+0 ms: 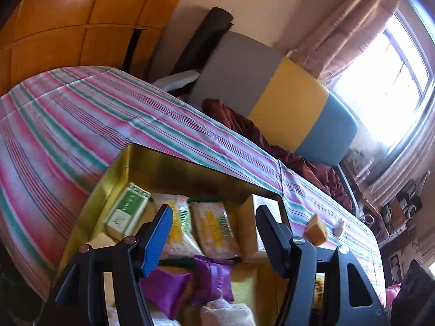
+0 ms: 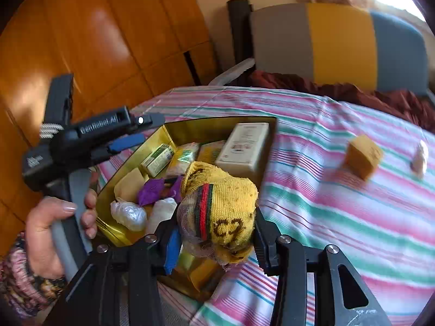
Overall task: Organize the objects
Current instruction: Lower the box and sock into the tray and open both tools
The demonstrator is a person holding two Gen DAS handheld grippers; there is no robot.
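Observation:
A gold tin [image 1: 190, 160] sits on the striped cloth and holds a green-white box [image 1: 127, 209], snack packets [image 1: 212, 225], purple wrappers [image 1: 212, 274] and a white box [image 2: 244, 144]. My left gripper [image 1: 214, 233] hangs open above the tin with nothing between its fingers. In the right wrist view the left gripper [image 2: 141, 129] shows side-on at the tin's left rim [image 2: 217, 121], held by a hand [image 2: 54, 217]. My right gripper [image 2: 217, 244] is shut on a rolled yellow sock [image 2: 220, 209] with a red-green band, over the tin's near right edge.
On the striped cloth [image 2: 339, 217] to the right of the tin lie a yellow sponge cube [image 2: 363, 156] and a small white object [image 2: 420, 157]. Behind are a maroon blanket [image 2: 353, 92], a grey-yellow-blue headboard [image 2: 339, 46] and a wooden wardrobe [image 2: 95, 40].

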